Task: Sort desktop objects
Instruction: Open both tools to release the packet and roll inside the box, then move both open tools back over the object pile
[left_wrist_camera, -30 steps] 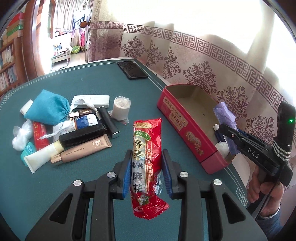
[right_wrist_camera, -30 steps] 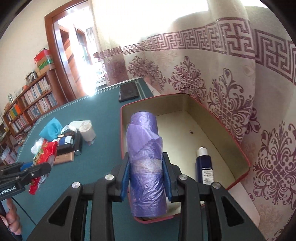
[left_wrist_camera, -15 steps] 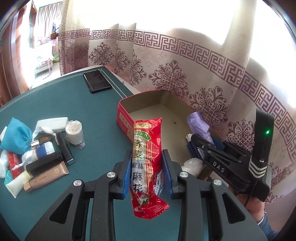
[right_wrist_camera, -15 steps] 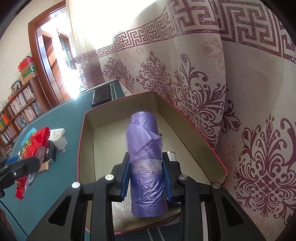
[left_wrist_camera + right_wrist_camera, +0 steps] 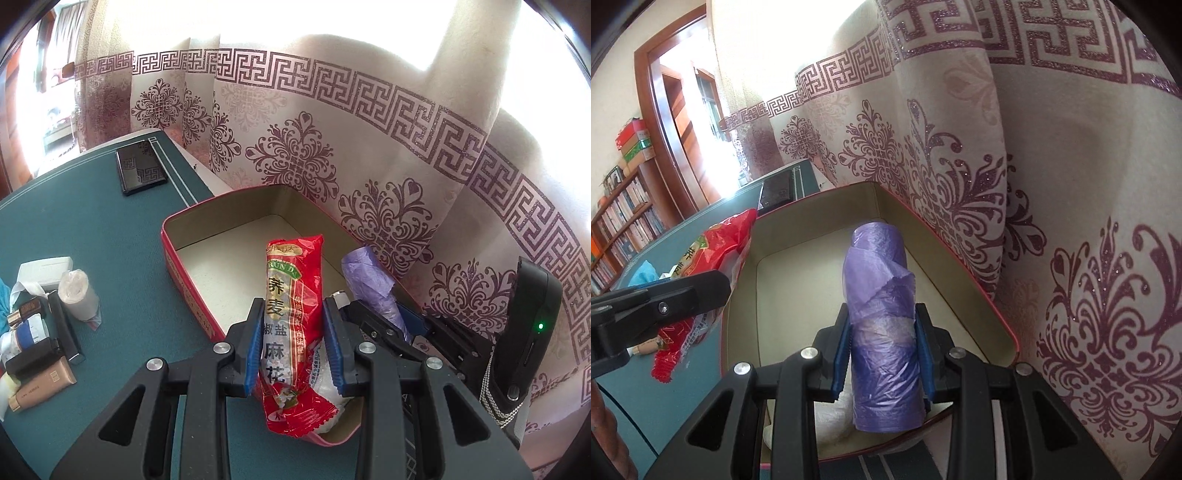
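**Both grippers loaded over the red box**

Green table (image 5: 110, 236) against a curtain; red box (image 5: 184, 266) at its edge. Above the box: left gripper (image 5: 293, 347) pinching a red snack packet (image 5: 291, 295), right gripper (image 5: 882, 350) clamped on a purple bag roll (image 5: 879, 295). Left of the box, a heap of tubes (image 5: 40, 384); beyond it, a phone (image 5: 140, 171).

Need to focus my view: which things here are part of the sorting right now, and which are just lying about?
In play: red snack packet in left gripper; purple bag roll in right gripper; red box.
Lying about: phone; curtain; bookshelf.
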